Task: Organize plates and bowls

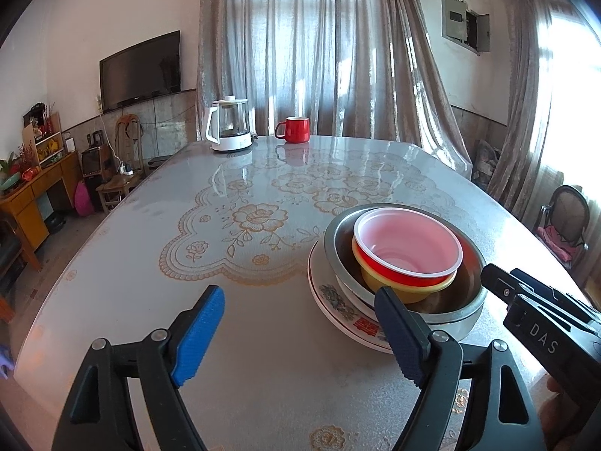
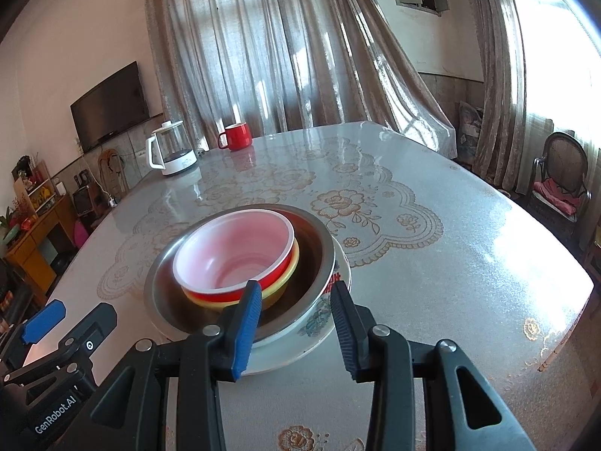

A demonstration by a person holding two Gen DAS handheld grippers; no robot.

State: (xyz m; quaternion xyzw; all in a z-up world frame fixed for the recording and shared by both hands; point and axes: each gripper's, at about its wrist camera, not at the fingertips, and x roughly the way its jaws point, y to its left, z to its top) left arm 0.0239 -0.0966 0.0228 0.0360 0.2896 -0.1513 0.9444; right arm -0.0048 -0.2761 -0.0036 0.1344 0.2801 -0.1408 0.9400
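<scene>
A stack stands on the table: a patterned white plate (image 1: pixel 338 306) at the bottom, a steel bowl (image 1: pixel 450 319) on it, then a yellow bowl (image 1: pixel 409 289) and a red bowl with a white inside (image 1: pixel 407 242). The stack also shows in the right wrist view, with the plate (image 2: pixel 315 325), steel bowl (image 2: pixel 165 297), yellow bowl (image 2: pixel 278 291) and red bowl (image 2: pixel 233 251). My left gripper (image 1: pixel 300 332) is open and empty, just left of the stack. My right gripper (image 2: pixel 295 329) is open, its fingers astride the near rims of the plate and steel bowl.
A white and glass kettle (image 1: pixel 229 127) and a red mug (image 1: pixel 295 129) stand at the table's far edge. The table (image 1: pixel 210 248) has a glossy floral cover. A chair (image 2: pixel 559 184) stands to the right, cabinets to the left.
</scene>
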